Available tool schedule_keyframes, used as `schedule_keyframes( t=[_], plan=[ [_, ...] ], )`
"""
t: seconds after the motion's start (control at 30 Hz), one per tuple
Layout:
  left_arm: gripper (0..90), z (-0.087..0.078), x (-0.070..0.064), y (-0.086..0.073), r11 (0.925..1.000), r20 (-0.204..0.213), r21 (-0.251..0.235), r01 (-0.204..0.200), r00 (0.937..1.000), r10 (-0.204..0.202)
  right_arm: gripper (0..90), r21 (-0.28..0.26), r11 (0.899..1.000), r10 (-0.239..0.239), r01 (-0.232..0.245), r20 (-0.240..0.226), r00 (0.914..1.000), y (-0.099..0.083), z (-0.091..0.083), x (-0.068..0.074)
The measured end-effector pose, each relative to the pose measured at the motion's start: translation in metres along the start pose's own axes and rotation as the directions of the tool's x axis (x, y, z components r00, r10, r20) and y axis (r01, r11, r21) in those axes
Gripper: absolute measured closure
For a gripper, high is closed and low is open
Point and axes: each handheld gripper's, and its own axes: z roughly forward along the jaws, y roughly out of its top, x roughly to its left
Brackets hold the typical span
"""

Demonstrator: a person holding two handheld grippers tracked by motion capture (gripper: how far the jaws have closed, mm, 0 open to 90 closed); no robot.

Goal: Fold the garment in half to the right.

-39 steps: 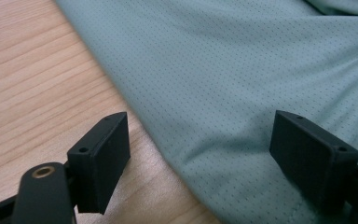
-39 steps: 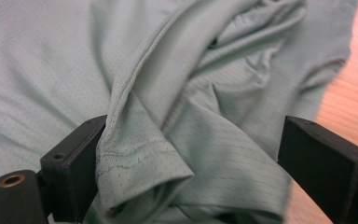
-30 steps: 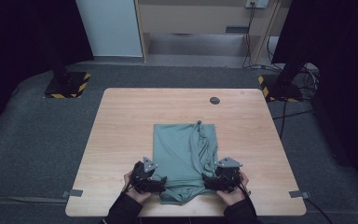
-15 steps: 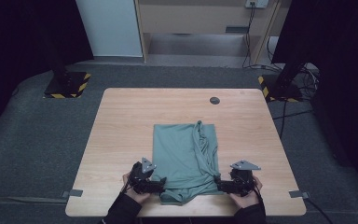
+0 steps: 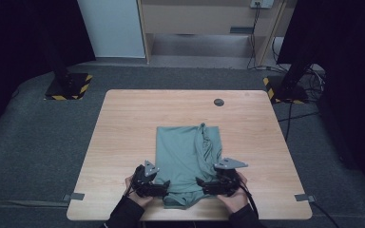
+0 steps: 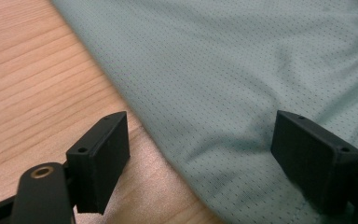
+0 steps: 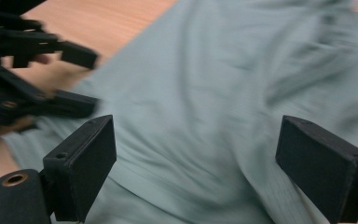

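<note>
High view: green shirt (image 5: 187,159), folded, lay on the near half of the wooden table (image 5: 123,123), its bunched layers along the right side. Left gripper (image 5: 163,186) sat at the near left corner of the cloth, right gripper (image 5: 201,183) at the near right, both low over the hem. Judged step: taking the near edge for a fold away from the person. To do it well, both should bite the hem at matching points, catch all layers, and lift together so the cloth does not skew.

Left gripper view: jaws spread wide, nothing between them but the shirt's edge (image 6: 242,93) lying flat; one jaw over bare wood, the other over fabric. No grip.

Right gripper view: blurred. Jaws wide apart above the cloth (image 7: 205,116), holding nothing; touching or not, could not tell. Left gripper (image 7: 77,77) showed at far left, also spread.
</note>
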Motion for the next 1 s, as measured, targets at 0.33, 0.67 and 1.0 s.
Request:
schedule_keyframes(
  t=[0.33,0.67,1.0],
  plan=[
    [18.0,0.000,0.000,-0.001,1.0000,0.001,-0.005,-0.002,1.0000,0.002,12.4,0.077,0.996,-0.034,0.041,-0.096,0.9948,0.009,0.053,0.037],
    [18.0,0.000,0.000,-0.001,1.0000,0.001,-0.008,-0.001,1.0000,0.001,12.7,0.106,0.994,-0.029,0.027,0.017,0.9994,-0.006,0.055,0.017],
    [17.9,0.000,0.000,-0.001,1.0000,0.001,-0.010,0.001,1.0000,-0.001,11.7,0.077,0.995,0.058,-0.065,0.092,0.9940,-0.019,0.024,-0.016]
  ],
)
